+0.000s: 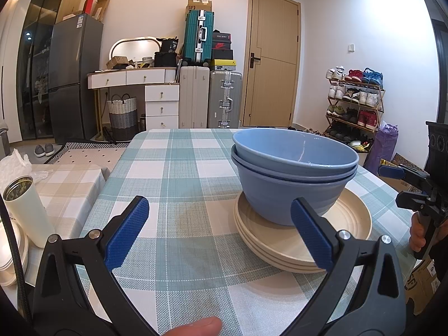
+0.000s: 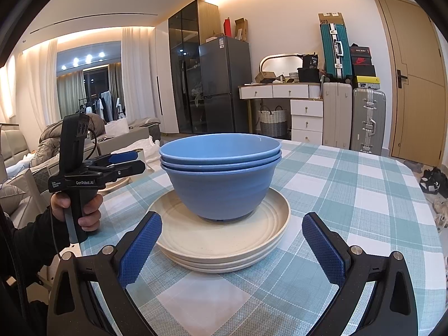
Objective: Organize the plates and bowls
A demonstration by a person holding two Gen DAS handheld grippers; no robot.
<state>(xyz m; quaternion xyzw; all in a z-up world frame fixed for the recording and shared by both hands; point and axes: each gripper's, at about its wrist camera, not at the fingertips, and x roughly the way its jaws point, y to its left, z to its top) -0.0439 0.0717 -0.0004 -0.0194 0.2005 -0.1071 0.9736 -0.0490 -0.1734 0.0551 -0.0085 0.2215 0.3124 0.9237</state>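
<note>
Three blue bowls (image 1: 294,168) (image 2: 221,173) sit nested on a stack of three cream plates (image 1: 347,218) (image 2: 224,238) on the checked tablecloth (image 1: 182,168). My left gripper (image 1: 219,232) is open and holds nothing. The stack is just ahead and to its right, partly behind its right finger (image 1: 310,232). My right gripper (image 2: 232,249) is also open and empty, facing the stack head-on, with the plates' near rim between its fingers. Each gripper shows in the other view, held by a hand: the left gripper (image 2: 126,162) and the right gripper (image 1: 406,184).
A white tumbler (image 1: 28,210) and more cream plates (image 1: 11,252) stand on a lower side table at the left. A cardboard box (image 1: 425,277) sits beyond the table's right edge. Suitcases, drawers, a fridge and a shoe rack are far behind.
</note>
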